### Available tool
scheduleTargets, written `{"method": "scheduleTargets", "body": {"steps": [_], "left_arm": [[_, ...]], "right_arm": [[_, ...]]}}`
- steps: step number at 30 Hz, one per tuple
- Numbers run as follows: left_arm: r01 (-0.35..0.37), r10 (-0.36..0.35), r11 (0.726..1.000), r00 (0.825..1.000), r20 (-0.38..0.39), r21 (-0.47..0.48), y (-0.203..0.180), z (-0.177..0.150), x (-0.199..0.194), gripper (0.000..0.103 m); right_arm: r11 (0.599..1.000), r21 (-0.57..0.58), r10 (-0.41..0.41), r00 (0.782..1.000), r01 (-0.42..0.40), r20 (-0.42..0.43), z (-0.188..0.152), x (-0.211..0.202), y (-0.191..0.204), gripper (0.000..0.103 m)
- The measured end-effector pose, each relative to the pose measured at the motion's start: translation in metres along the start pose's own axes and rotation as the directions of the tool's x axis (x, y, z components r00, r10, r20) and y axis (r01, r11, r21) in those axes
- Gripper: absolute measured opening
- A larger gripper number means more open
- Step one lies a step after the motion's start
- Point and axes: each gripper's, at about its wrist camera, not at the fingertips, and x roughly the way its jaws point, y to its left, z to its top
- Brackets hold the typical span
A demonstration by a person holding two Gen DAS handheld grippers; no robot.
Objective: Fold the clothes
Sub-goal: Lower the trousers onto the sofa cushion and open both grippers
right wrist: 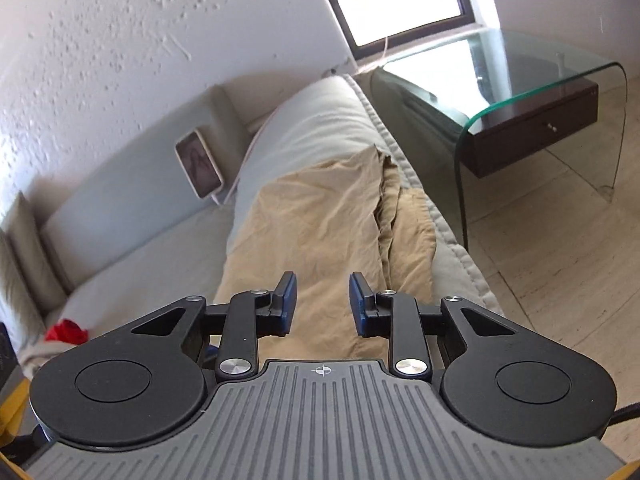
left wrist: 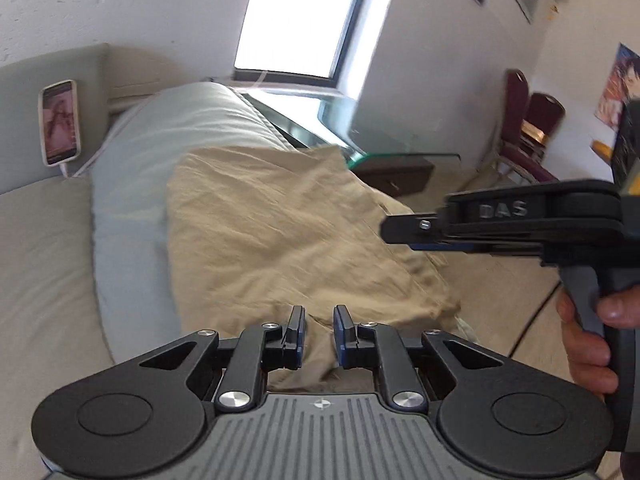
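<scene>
A crumpled tan garment (left wrist: 272, 232) (right wrist: 320, 220) lies over a pale cushion on the sofa, one edge folded over near the sofa's front. My left gripper (left wrist: 319, 328) hovers at its near end. Its jaws stand a narrow gap apart, with cloth showing behind the gap and nothing pinched. My right gripper (right wrist: 323, 292) is over the same garment with a wider gap and empty jaws. In the left wrist view the right gripper (left wrist: 396, 234) comes in from the right above the garment's edge, held by a person's hand (left wrist: 588, 344).
The pale blue cushion (left wrist: 128, 200) rests on a grey sofa (left wrist: 40, 260). A phone (left wrist: 60, 122) (right wrist: 199, 168) leans on the backrest, plugged into a cable. A glass side table (right wrist: 540, 80) stands right of the sofa, a red cloth (right wrist: 66, 330) lies at the left, and dark red chairs (left wrist: 532, 120) stand by the far wall.
</scene>
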Motion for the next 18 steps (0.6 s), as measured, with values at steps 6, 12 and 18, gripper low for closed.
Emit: {"method": "scheduleTargets", "body": {"steps": [6, 12, 18], "left_arm": [[-0.029, 0.034, 0.998, 0.996, -0.078, 0.061, -0.014, 0.001, 0.008, 0.015], [-0.149, 0.146, 0.989, 0.986, -0.082, -0.026, -0.016, 0.017, -0.055, 0.062], [-0.196, 0.193, 0.977, 0.980, -0.049, -0.087, -0.012, 0.039, -0.104, 0.091]], "right_arm": [[0.986, -0.043, -0.167, 0.982, 0.163, -0.090, -0.016, 0.013, -0.014, 0.025], [0.993, 0.090, -0.074, 0.997, 0.076, -0.028, 0.002, -0.048, 0.000, 0.053], [0.984, 0.180, -0.007, 1.000, 0.007, -0.001, 0.008, -0.094, 0.036, 0.075]]}}
